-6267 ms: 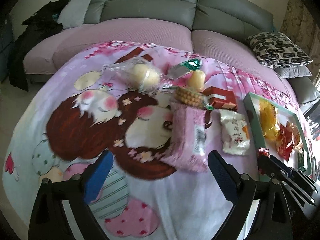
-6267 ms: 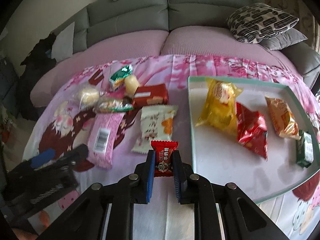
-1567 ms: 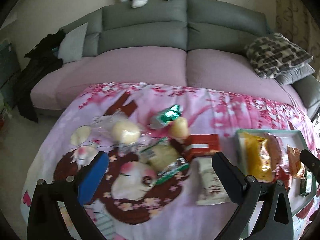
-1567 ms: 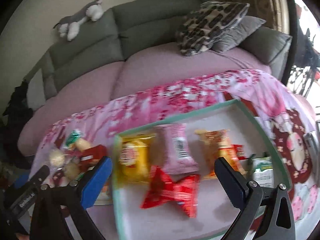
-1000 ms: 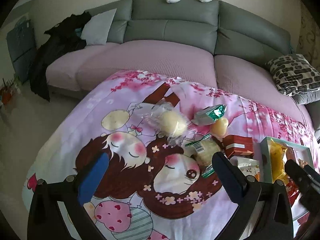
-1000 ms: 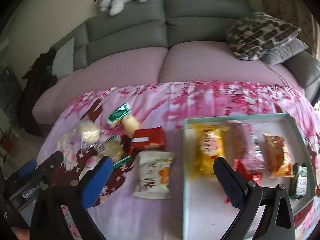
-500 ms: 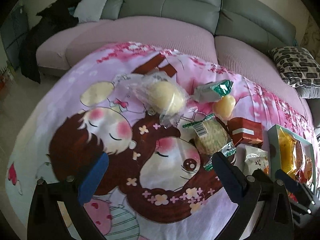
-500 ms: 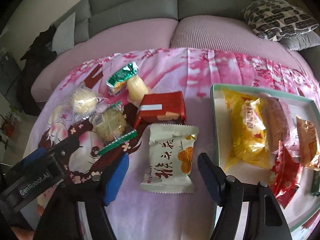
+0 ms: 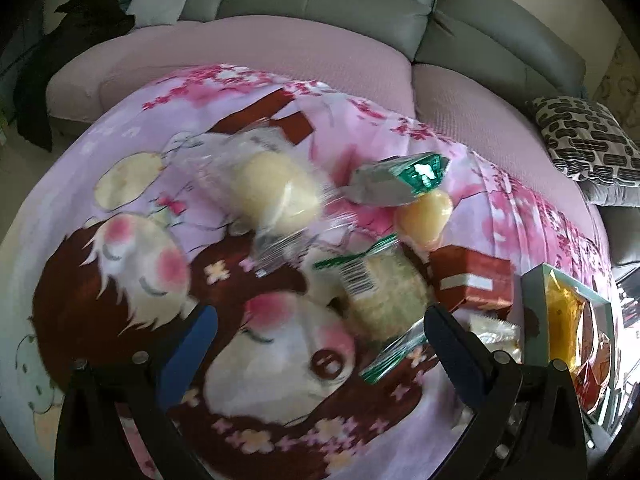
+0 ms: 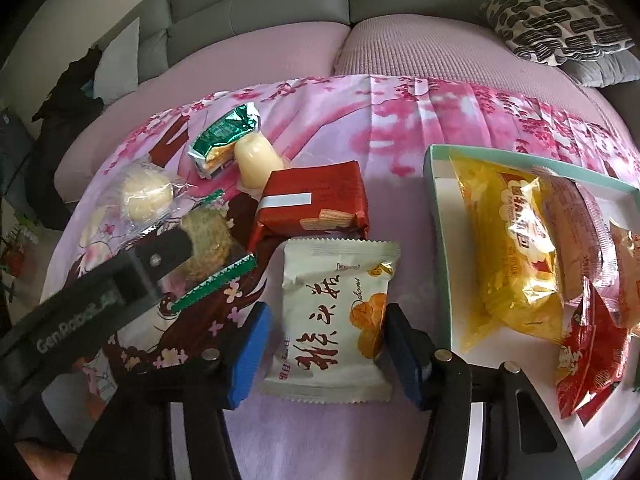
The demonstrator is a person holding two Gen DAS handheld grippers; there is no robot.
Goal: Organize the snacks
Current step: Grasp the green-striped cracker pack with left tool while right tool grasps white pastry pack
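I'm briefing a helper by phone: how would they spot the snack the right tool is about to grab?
On the pink cartoon blanket, look just left of the green-rimmed tray. Directly below the red wafer packet lies a cream packet, between the open right tool's blue pads. Only it has dark red Chinese characters and orange cakes printed on it.

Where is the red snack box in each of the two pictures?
Left wrist view: the red snack box sits right of centre, just above the left gripper's right finger.
Right wrist view: the same box lies in the middle, just beyond the cream packet that sits between the right gripper's open fingers.
Shared landmark: the pale jelly cup sits just behind the box in both.
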